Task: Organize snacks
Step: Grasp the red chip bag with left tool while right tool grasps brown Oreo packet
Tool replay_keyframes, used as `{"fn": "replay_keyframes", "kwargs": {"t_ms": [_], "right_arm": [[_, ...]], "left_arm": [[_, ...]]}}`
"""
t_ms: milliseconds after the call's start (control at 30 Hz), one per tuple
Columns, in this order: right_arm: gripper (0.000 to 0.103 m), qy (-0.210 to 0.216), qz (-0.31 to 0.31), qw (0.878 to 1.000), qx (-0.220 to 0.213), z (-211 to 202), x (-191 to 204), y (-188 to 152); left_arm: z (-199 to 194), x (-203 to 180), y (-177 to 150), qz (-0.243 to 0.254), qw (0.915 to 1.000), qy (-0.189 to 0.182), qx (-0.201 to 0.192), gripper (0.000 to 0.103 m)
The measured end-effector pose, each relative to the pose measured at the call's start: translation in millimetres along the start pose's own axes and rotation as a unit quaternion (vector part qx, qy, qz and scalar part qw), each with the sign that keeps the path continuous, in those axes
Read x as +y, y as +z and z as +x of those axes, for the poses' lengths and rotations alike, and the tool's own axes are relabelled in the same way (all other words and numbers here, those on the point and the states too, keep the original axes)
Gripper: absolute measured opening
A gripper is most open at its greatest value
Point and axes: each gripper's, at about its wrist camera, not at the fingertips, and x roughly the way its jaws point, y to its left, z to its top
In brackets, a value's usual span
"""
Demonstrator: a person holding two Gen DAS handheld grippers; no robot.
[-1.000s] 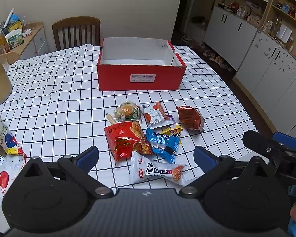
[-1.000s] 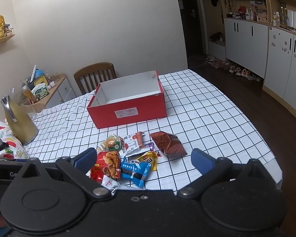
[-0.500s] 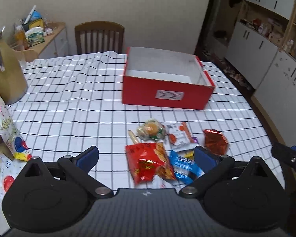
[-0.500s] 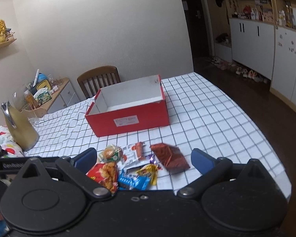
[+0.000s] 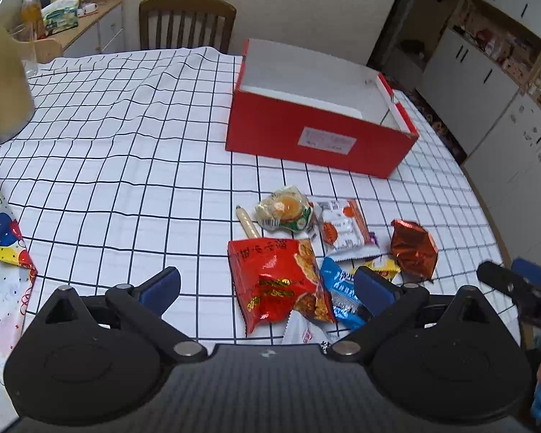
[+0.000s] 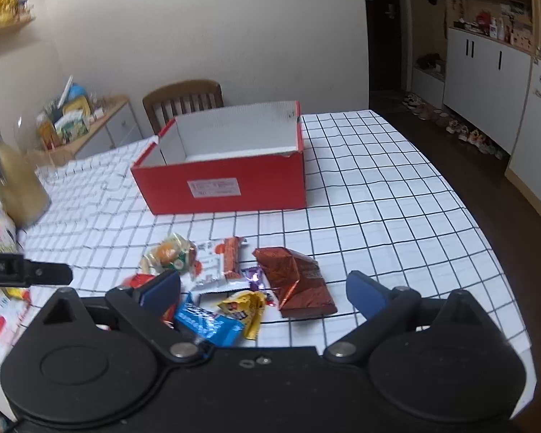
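Checked tablecloth [image 5: 126,144] carries 1 red box [image 5: 317,137], open-top, w/ approx. 8 snack packets [image 5: 281,281] clustered just in front of it. Your left gripper [image 5: 267,285] and right gripper [image 6: 263,288] hover over the cluster, jaws apart, gripping nothing.

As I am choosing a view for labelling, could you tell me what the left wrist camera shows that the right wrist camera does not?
Only the left wrist view shows the large red crinkly snack bag whole, the thin beige stick snack and a white packet corner.

Only the right wrist view shows a wall shelf and the shoes on the floor.

Both show the open red cardboard box, the copper-brown foil packet, the blue wrapper, the wooden chair, and both the left gripper and the right gripper open.
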Motion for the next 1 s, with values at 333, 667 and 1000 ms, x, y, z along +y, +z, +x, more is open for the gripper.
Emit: {"fn": "replay_keyframes", "kwargs": {"t_ms": [333,667,1000], "right_arm": [[0.087,-0.007,-0.035,0.999,0.039,48.8,-11.9,3.3],[0.085,-0.018,-0.059,0.996,0.071,88.9,-18.9,3.9],[0.079,0.001,-0.007,0.995,0.104,125.7,-36.7,11.4]], "left_arm": [[51.6,-7.0,7.2,-0.001,0.9991,0.025,0.035,0.103],[101.9,-24.8,12.8,0.028,0.9956,0.025,0.086,0.103],[129.5,-25.2,14.1,0.014,0.9926,0.014,0.120,0.102]]}}
